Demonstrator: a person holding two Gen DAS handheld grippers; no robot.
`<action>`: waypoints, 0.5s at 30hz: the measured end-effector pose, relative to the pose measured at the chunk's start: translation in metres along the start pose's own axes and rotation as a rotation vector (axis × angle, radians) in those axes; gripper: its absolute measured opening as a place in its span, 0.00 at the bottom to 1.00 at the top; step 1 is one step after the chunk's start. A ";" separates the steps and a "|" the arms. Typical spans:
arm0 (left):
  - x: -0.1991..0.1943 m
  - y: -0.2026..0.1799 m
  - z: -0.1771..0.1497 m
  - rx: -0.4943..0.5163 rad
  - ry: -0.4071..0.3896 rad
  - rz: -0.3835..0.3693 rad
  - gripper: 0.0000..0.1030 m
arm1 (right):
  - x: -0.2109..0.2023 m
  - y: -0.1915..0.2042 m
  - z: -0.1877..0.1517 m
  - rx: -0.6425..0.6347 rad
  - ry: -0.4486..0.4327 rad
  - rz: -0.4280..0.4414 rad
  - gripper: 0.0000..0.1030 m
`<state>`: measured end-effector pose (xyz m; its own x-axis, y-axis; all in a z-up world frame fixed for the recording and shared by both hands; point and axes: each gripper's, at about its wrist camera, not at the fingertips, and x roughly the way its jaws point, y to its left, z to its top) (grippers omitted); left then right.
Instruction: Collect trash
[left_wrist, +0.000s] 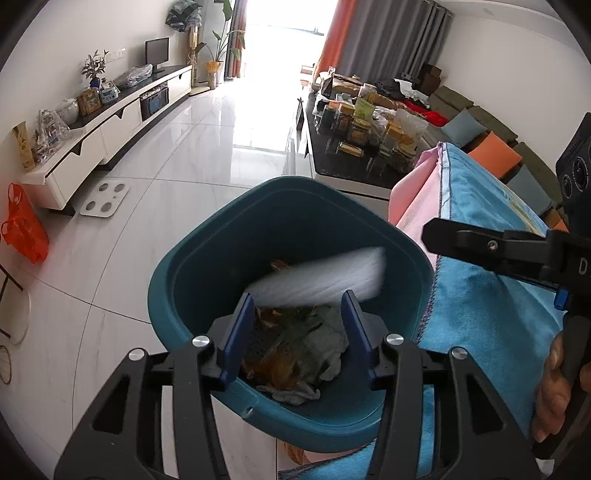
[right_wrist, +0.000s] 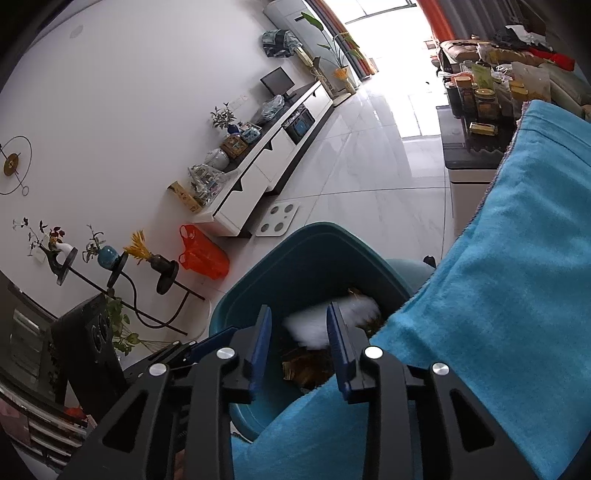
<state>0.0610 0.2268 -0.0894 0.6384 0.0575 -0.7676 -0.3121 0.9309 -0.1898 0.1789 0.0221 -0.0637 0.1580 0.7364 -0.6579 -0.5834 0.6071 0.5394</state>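
Living rm, tiled floor (left_wrist: 155, 236). Teal bin (left_wrist: 173, 280) just below both claws; white foam piece (left_wrist: 325, 277) blurred inside w/ other trash. Left gripper (left_wrist: 297, 332) and right gripper (right_wrist: 298, 343) jaws apart, empty. Keep clear of blue cloth (right_wrist: 498, 295) at bin's right rim.

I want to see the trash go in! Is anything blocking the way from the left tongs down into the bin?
Nothing visible does. The left tongs hang open right over the bin, with the white piece blurred inside it.

home living room | low white TV cabinet (left_wrist: 110, 125) with monitor (left_wrist: 157, 53) at 10 o'clock | sofa (left_wrist: 491, 125) with cushions at 2 o'clock | curtained window (left_wrist: 384, 33) at 12 o'clock
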 end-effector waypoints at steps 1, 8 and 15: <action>0.000 0.001 -0.001 -0.001 -0.003 -0.001 0.47 | -0.001 -0.001 0.000 0.004 -0.002 0.000 0.29; -0.016 0.001 -0.005 0.006 -0.061 0.014 0.58 | -0.014 -0.004 -0.003 0.006 -0.026 -0.002 0.44; -0.056 -0.013 -0.015 0.058 -0.186 0.010 0.81 | -0.056 0.001 -0.014 -0.094 -0.128 -0.045 0.65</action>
<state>0.0187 0.2057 -0.0529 0.7562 0.1280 -0.6417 -0.2818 0.9488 -0.1428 0.1585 -0.0222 -0.0333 0.2823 0.7444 -0.6051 -0.6442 0.6145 0.4554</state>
